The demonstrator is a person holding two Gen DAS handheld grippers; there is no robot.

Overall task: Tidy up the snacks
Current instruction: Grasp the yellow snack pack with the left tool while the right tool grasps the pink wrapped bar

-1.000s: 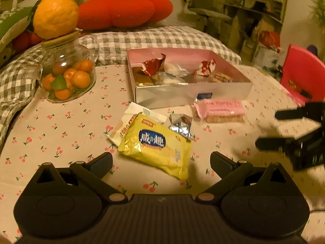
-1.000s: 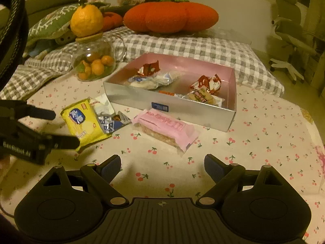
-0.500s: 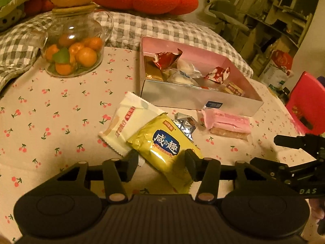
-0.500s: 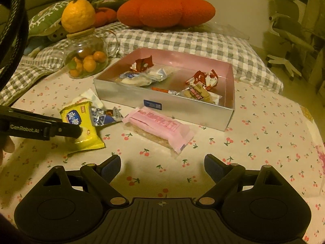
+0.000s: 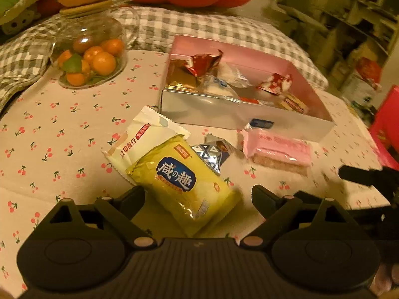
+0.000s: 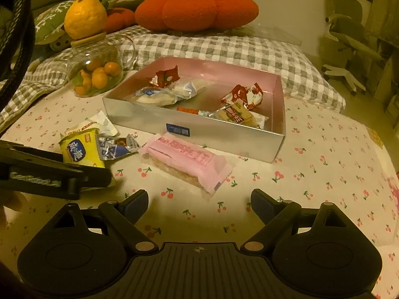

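Observation:
A yellow snack packet lies on the cherry-print cloth, its near end between the fingers of my open left gripper. It also shows in the right wrist view. Under it lie a white packet and a small silver-blue packet. A pink wafer packet lies in front of the silver box, which holds several wrapped snacks. My right gripper is open and empty, just short of the pink packet.
A glass jar of small oranges with a large citrus on its lid stands at the back left. A grey checked blanket and an orange cushion lie behind the box. A red object is at the right edge.
My left gripper moved forward and down over the yellow packet; its fingers narrowed half a second ago and now stand wide again around the packet's near end. My right gripper edged toward the pink packet.

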